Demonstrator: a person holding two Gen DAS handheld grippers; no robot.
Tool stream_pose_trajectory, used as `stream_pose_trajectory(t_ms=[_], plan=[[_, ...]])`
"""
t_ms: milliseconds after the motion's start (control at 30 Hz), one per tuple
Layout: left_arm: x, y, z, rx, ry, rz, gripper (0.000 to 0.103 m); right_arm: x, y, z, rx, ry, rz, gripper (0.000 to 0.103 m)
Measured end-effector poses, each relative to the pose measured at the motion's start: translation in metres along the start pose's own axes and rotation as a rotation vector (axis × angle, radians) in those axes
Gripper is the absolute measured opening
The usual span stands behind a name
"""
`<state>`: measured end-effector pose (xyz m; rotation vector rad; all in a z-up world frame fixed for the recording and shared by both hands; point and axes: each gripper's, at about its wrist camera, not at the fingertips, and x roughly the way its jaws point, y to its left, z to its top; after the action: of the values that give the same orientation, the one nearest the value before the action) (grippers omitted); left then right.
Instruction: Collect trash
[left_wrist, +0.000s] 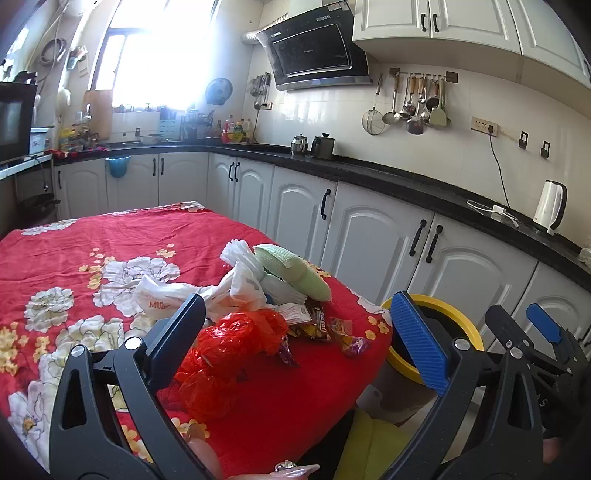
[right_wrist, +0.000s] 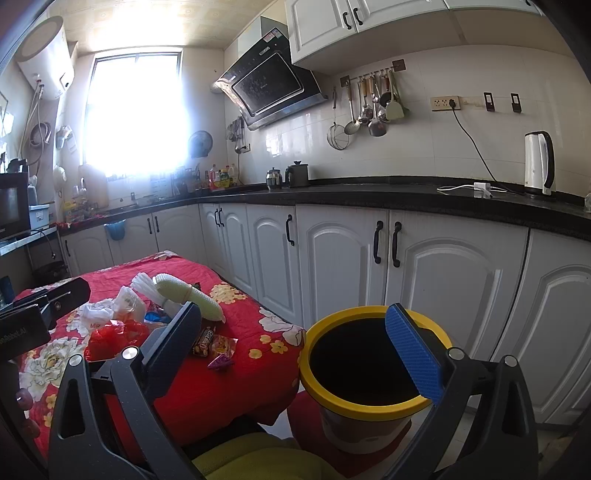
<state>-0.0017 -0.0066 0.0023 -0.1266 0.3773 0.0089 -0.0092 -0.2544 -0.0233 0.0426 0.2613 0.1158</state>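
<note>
Nothing looks collected yet: the red plastic bag (left_wrist: 236, 332), white plastic bags (left_wrist: 229, 284) and candy wrappers (left_wrist: 325, 325) lie heaped on the floral tablecloth (left_wrist: 74, 251), left of the yellow-rimmed bin (right_wrist: 369, 402), whose inside looks dark and empty. Both the left gripper (left_wrist: 303, 332) and right gripper (right_wrist: 295, 343) hover spread wide, holding nothing, so the whole pile probably remains.

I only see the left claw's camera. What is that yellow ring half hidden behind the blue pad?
Observer: It is the rim of a bin. The right wrist view shows its whole round opening.
Operator: Is there anything in it?
Observer: The inside looks dark, and I see no trash there.
Operator: Is the other claw carrying something?
Observer: No. The right claw is open over the bin, with nothing between its fingers.
</note>
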Motion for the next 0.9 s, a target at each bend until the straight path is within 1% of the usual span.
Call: stream_pose_trajectory(t_ms=[900], plan=[[-0.0017, 0.0034, -0.0003, -0.011, 0.0, -0.004, 0.092, 0.001, 0.0008, -0.0012, -0.004, 0.001, 0.004, 0.097]])
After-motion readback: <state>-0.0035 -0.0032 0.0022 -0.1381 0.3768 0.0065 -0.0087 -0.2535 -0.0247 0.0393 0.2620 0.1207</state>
